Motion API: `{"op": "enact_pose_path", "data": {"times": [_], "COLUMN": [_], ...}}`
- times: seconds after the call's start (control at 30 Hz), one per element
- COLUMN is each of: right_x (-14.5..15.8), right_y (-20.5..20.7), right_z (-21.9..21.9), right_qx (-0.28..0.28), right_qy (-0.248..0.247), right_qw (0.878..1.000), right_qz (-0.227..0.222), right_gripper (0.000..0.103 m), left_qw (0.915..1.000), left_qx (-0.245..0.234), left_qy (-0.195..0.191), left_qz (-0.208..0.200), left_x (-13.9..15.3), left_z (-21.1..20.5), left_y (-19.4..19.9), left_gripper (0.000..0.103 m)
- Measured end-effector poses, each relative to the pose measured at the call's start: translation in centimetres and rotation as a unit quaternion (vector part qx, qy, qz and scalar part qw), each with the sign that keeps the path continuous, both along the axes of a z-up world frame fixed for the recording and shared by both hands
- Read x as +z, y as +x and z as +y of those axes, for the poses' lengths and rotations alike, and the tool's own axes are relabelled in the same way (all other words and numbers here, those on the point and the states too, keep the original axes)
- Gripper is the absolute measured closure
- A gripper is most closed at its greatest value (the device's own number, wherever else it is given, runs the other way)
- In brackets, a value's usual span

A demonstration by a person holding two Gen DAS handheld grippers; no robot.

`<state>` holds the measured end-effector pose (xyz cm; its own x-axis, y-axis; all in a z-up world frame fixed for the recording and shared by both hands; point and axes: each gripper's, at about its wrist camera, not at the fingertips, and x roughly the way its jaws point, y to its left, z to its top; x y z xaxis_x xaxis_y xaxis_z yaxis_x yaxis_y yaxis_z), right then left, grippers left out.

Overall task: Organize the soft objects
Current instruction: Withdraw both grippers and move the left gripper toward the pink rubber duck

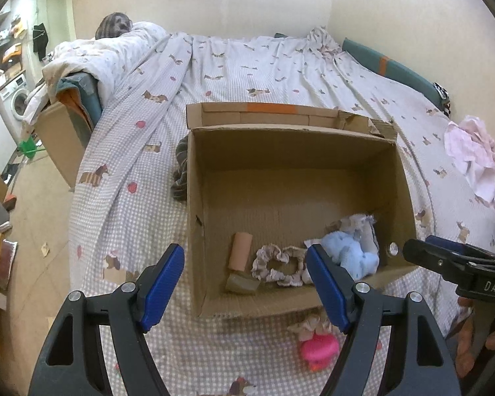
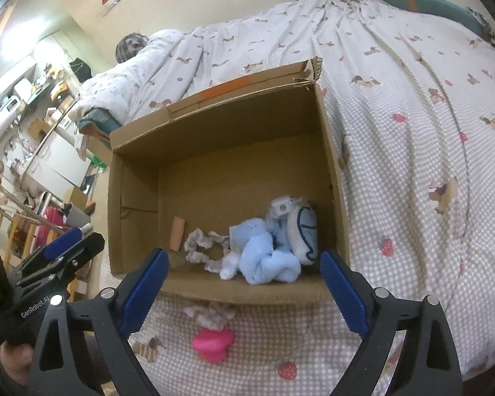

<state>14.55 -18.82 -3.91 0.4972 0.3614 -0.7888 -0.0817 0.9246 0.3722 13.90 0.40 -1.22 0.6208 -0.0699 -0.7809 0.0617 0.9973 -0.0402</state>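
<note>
An open cardboard box [image 1: 194,204] [image 2: 326,151] stands on the bed. Inside near the front lie a light blue soft toy [image 1: 353,250] [image 2: 267,257], a beige scrunchie [image 1: 274,264] [image 2: 201,244], a pink roll [image 1: 241,250] [image 2: 177,232] and a white and blue plush [image 2: 303,227]. A pink toy [image 1: 320,349] [image 2: 211,343] and another scrunchie [image 2: 211,316] lie on the sheet in front of the box. My left gripper [image 1: 247,287] is open and empty above the box's front edge. My right gripper [image 2: 244,290] is open and empty, also at the front edge.
A pink cloth [image 1: 475,158] lies on the bed at the right. A dark striped cloth [image 1: 180,171] sits left of the box. A folded quilt [image 1: 99,56] is at the bed's far left. The floor and clutter lie to the left.
</note>
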Motion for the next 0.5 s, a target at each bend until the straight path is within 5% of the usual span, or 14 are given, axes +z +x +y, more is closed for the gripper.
{"op": "enact_pose_path", "data": {"times": [0.5], "right_x": [-0.6], "right_y": [-4.0], "right_z": [1.3], "right_qx": [0.011], "right_qy": [-0.047], "right_qw": [0.999], "right_qz": [0.012], "right_gripper": [0.0], "left_qw": [0.9977], "left_qx": [0.029], "left_qy": [-0.039], "left_qz": [0.047], "left_x": [-1.6], "left_z": [1.3], "left_y": [-3.0], "left_gripper": [0.013]}}
